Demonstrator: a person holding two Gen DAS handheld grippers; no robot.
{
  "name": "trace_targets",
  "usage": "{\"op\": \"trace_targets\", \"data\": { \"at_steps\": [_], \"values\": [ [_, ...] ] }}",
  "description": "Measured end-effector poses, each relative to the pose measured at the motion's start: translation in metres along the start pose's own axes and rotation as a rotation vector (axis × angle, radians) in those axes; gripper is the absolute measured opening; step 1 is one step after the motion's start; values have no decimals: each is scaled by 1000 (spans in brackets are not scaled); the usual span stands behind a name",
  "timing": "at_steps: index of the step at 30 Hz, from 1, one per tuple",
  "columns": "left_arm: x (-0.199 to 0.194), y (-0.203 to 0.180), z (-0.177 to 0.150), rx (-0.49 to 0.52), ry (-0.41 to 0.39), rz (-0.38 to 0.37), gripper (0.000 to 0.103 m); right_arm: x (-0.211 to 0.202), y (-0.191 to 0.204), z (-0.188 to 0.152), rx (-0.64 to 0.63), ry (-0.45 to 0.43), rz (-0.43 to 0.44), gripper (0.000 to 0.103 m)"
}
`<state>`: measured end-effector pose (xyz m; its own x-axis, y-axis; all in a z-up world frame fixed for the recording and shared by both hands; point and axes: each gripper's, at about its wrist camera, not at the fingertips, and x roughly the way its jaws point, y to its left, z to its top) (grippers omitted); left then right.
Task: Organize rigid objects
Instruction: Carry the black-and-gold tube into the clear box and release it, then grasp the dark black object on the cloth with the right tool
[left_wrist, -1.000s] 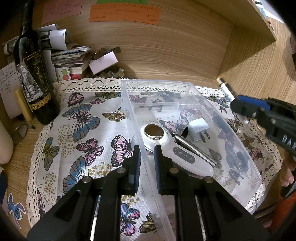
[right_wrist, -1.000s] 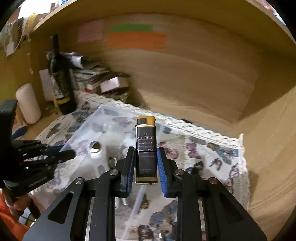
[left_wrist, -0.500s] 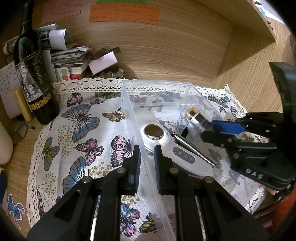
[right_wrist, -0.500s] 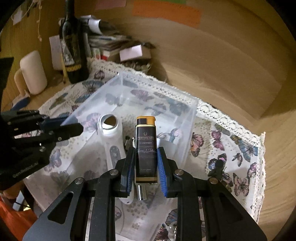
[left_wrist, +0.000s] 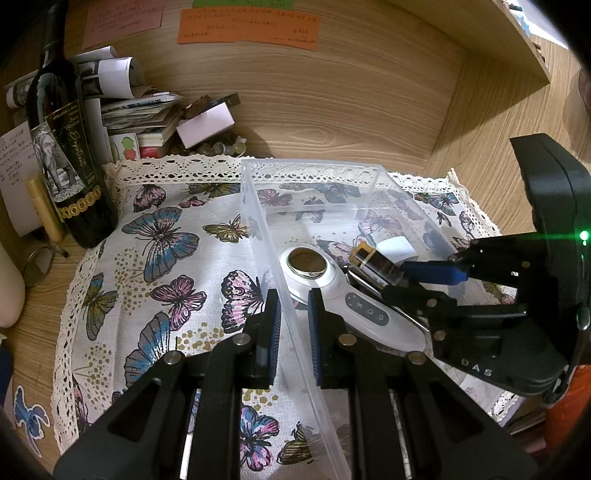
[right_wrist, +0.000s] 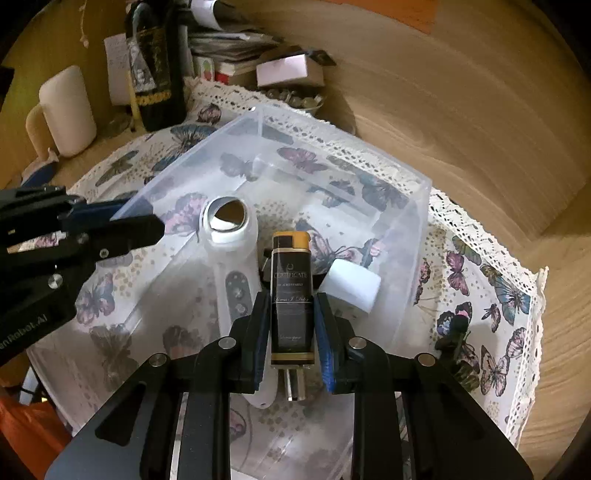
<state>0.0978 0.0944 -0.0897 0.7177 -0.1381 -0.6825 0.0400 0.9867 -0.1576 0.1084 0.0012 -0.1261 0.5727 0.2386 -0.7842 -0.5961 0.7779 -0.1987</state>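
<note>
A clear plastic bin (left_wrist: 255, 206) (right_wrist: 417, 206) stands on the butterfly cloth. My left gripper (left_wrist: 293, 321) is shut on the bin's near left wall; it also shows in the right wrist view (right_wrist: 122, 221). My right gripper (right_wrist: 290, 321) is shut on a black lighter with a gold cap (right_wrist: 291, 295) and holds it low inside the bin, over the other items; it also shows in the left wrist view (left_wrist: 376, 260). In the bin lie a white handheld device with a round metal head (left_wrist: 332, 291) (right_wrist: 232, 254), a white plug adapter (right_wrist: 351, 284) and a metal pen (left_wrist: 388, 302).
A dark wine bottle (left_wrist: 66, 147) stands at the back left beside stacked papers and a small white box (left_wrist: 205, 123). A cream candle (right_wrist: 66, 110) stands left. A small black item (right_wrist: 452, 332) lies on the cloth right of the bin. Wooden walls close the back and right.
My right gripper has carried the lighter from above the bin's right side down into the bin. My left gripper has kept its hold on the bin wall.
</note>
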Motion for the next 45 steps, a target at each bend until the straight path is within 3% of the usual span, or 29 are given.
{"op": "trace_targets", "data": {
  "at_steps": [7,13,22,24,31,41,45],
  "values": [
    [0,0,0,0,0,0,14,-2,2,0,0,4,10,23],
    [0,0,0,0,0,-1,14,-18,-1,1,28,-51,3,34],
    [0,0,0,0,0,-2,14,-61,-23,-5,123,-186,-47,60],
    [0,1,0,0,0,-2,14,-70,-33,-8,156,-205,-57,70],
    [0,-1,0,0,0,-2,14,-79,-67,-32,291,-212,-105,75],
    [0,-1,0,0,-1,-2,14,-42,-109,-72,430,-80,-187,76],
    [0,-2,0,0,0,-2,14,-31,-122,-76,470,-61,-195,69]
  ]
}}
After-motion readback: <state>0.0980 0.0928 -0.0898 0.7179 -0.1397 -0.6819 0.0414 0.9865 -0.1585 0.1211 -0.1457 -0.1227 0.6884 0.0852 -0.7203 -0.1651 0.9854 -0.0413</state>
